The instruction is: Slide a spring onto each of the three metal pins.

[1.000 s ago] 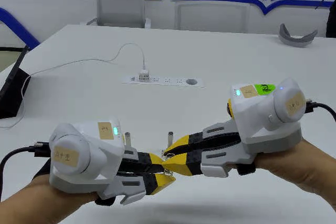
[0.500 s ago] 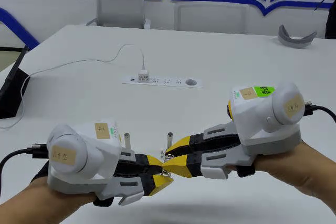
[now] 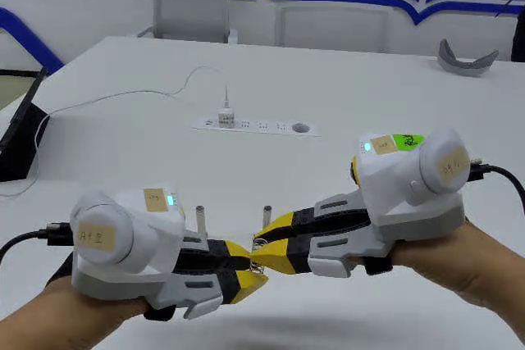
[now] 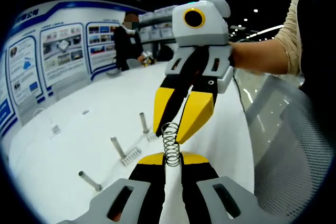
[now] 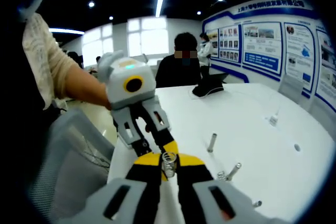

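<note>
A small metal spring [image 3: 257, 256] hangs between the two grippers, which meet tip to tip low over the white table [image 3: 344, 88]. In the left gripper view the spring [image 4: 169, 142] stands upright, its base between my left gripper's [image 4: 171, 159] jaws and its top between the right gripper's yellow fingers [image 4: 195, 109]. In the right gripper view the spring [image 5: 168, 164] sits in my right gripper [image 5: 169, 162]. Both are shut on it. Three bare upright pins [image 4: 118, 147] [image 4: 143, 122] [image 4: 90, 181] stand just behind, two of them in the head view [image 3: 199, 220] [image 3: 265, 217]. Loose springs [image 4: 133, 155] lie by them.
A white power strip [image 3: 254, 127] with a plug and cable [image 3: 225, 115] lies mid-table. A black device [image 3: 20, 137] leans at the left edge, a grey headset [image 3: 466, 56] rests far right, and a chair [image 3: 190, 2] stands behind. People stand beyond the table [image 5: 184, 64].
Hardly anything: both grippers stay tip to tip on the spring. The left gripper's body has eased slightly left and down.
</note>
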Action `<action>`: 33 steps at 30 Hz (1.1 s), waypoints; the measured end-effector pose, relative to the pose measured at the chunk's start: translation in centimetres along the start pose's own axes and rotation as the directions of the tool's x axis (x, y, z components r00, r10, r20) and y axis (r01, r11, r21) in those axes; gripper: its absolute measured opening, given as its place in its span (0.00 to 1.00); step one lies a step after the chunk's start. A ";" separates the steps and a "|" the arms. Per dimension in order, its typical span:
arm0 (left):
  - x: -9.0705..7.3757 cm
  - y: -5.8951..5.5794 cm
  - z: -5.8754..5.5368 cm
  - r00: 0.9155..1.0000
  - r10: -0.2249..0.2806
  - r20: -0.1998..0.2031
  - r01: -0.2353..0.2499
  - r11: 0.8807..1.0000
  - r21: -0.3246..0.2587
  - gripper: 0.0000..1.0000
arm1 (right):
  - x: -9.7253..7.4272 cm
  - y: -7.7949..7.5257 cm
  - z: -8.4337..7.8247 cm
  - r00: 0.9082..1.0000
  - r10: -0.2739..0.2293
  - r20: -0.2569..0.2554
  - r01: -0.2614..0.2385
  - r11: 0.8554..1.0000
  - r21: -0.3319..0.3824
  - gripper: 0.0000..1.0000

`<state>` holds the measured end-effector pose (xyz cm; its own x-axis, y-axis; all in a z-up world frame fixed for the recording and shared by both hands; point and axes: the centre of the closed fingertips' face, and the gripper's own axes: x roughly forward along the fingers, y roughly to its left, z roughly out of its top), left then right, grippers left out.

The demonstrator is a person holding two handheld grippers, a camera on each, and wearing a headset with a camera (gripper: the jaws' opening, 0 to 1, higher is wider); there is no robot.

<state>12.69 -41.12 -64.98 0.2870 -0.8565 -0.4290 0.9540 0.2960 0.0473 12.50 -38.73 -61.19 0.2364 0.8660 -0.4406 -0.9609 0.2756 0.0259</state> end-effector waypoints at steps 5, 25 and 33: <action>-0.2 0.5 0.0 0.999 0.026 0.024 -0.026 1.000 -0.006 0.10 | 0.4 -0.4 0.3 1.000 -0.009 -0.007 0.009 1.000 0.002 0.12; -1.7 2.1 -1.3 0.990 0.134 0.053 -0.131 0.990 -0.047 0.32 | 1.6 -1.2 1.6 1.000 -0.020 0.001 0.020 1.000 0.001 0.12; -2.8 3.0 -2.2 0.980 0.187 0.061 -0.180 0.978 -0.105 0.46 | 1.8 -2.2 2.2 0.999 -0.042 0.016 0.042 0.999 -0.001 0.12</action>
<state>14.56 -36.88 -65.59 0.4653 -0.8101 -0.3567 0.8722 0.4883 0.0290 15.33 -36.85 -60.05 0.2793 0.8601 -0.4270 -0.9501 0.3119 0.0067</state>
